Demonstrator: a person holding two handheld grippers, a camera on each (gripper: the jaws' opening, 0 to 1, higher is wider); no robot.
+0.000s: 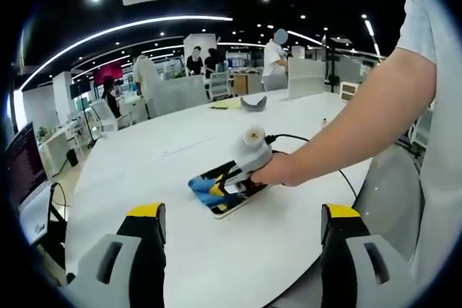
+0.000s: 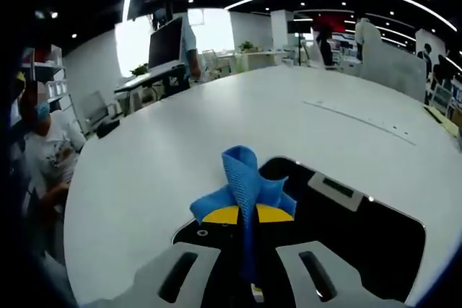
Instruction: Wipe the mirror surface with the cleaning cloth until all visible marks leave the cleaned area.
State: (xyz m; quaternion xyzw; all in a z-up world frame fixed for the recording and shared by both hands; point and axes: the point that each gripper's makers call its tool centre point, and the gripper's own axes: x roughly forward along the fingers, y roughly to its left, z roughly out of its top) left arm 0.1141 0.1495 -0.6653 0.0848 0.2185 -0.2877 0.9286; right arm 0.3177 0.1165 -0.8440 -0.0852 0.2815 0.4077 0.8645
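Our right claw [image 2: 245,250] is clamped on the blue cleaning cloth [image 2: 245,182], right over the mirror [image 2: 361,243], which lies flat on the white surface [image 2: 216,128] directly under the cloth. Our left claw [image 1: 242,247] hangs jaws apart, well back, with the mirror's long axis running across ahead of it. The right claw is nearer. We cannot make out any marks; the mirror's near edge is cut off.
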